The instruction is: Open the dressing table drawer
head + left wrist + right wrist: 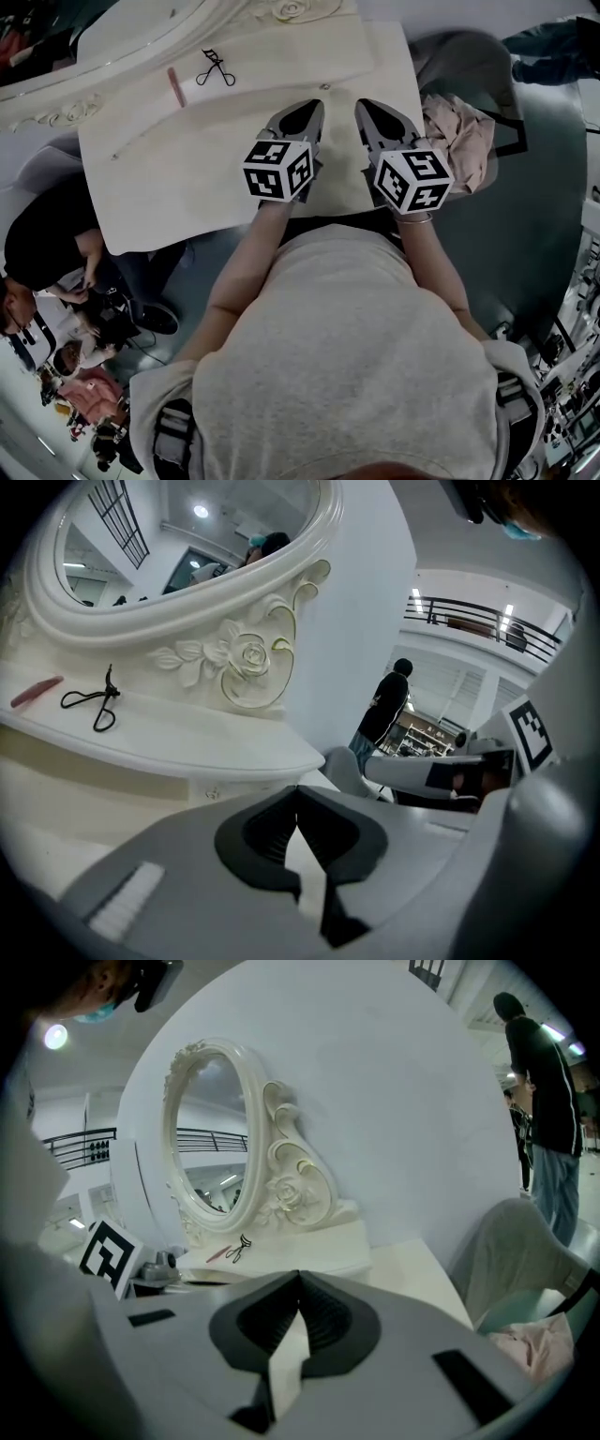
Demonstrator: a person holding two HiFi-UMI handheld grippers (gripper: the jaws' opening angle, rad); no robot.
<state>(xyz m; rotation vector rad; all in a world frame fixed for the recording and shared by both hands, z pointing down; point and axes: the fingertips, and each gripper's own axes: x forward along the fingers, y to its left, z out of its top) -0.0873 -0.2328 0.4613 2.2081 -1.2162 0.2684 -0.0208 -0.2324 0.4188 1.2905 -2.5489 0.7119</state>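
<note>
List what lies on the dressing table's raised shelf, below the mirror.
An eyelash curler and a slim pink stick lie apart on the shelf. The carved mirror frame stands on its back edge and covers the strip beneath it. The shelf's left end runs out of view.

Both forearms extend forward from the torso [347, 366] and are bare below the sleeves. The left forearm [239, 272] angles inward toward its wrist. The right forearm [439, 277] runs nearly straight.

The left gripper [312, 108] and right gripper [364, 105] are held side by side, near but apart. Their tips converge slightly, and both point forward and a little downward. The left cube [278, 170] and right cube [411, 179] sit at the rear of each gripper, above the wrists.

In the left gripper view, the jaws meet at the tips with nothing between them. In the right gripper view, the jaws are likewise together and hold nothing.
</note>
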